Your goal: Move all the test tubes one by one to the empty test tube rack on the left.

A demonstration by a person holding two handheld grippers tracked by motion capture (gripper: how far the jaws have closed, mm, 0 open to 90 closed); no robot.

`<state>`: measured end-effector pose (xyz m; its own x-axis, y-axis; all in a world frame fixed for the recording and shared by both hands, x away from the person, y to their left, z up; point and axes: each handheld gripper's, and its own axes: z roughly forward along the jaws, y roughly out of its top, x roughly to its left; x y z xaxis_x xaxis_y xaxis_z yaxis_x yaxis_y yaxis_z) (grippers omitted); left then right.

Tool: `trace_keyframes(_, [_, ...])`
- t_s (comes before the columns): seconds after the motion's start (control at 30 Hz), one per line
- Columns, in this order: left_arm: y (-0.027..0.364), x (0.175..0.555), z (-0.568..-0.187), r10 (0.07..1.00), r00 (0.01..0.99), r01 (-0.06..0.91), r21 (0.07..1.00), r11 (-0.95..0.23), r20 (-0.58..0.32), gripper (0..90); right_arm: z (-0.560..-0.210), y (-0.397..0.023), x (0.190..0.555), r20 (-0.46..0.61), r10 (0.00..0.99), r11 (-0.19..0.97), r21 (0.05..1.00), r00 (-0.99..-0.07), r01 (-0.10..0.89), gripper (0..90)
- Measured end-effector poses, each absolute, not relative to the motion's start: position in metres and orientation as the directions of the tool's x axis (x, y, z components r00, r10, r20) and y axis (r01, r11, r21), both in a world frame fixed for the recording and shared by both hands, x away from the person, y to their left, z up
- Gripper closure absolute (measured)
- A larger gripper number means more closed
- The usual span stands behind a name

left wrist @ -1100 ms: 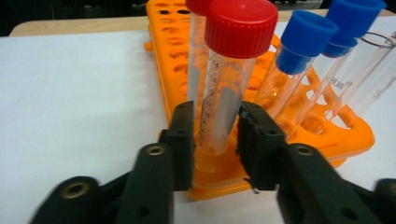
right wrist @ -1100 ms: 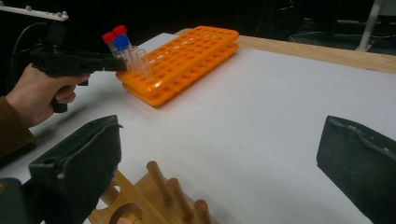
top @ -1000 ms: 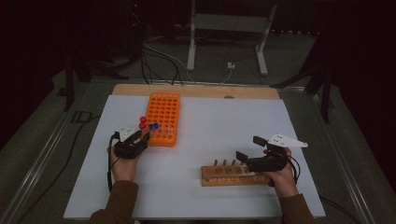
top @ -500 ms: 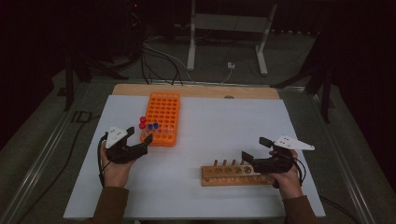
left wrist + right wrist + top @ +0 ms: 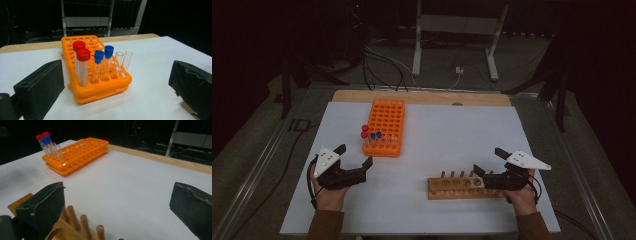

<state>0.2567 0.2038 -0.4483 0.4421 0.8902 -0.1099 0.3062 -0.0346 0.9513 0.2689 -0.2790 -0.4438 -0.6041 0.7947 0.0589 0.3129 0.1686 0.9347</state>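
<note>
**Both grippers spread wide over the white table, tubes racked**

Dark room behind, cables and a grey metal stand on the floor beyond a white table top [image 5: 452, 145] with a wooden strip along its far edge.

Left gripper [image 5: 357, 157]: jaws spread wide, just been opening, nothing between them, pads clear of everything. Pointing toward the orange tube rack [image 5: 387, 120], which sits just ahead and apart from the jaws. Standing in the rack's near row, seen from the left gripper view: two red-capped tubes [image 5: 83, 66], two blue-capped tubes [image 5: 99, 65], then two open glass tubes [image 5: 123, 61], all upright, side by side. Rest of the rack's holes unfilled.

Right gripper [image 5: 484, 167]: jaws likewise wide apart, gripping nothing, hovering at the right end of the wooden peg rack [image 5: 457, 187]. Pegs [image 5: 85, 225] upright just beside the left jaw in the right gripper view; contact cannot be told.

Wooden peg rack near the front right of the table, well apart from the orange rack at the back left.
</note>
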Motion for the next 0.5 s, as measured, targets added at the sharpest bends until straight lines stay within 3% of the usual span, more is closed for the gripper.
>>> trace_keyframes(0.5, [0.2069,0.2492,-0.456,0.906,0.415,0.299,0.953,-0.046,-0.086,0.8,-0.4487,-0.2882,0.2676,0.054,0.818,0.155,0.938,-0.573,0.309,0.3])
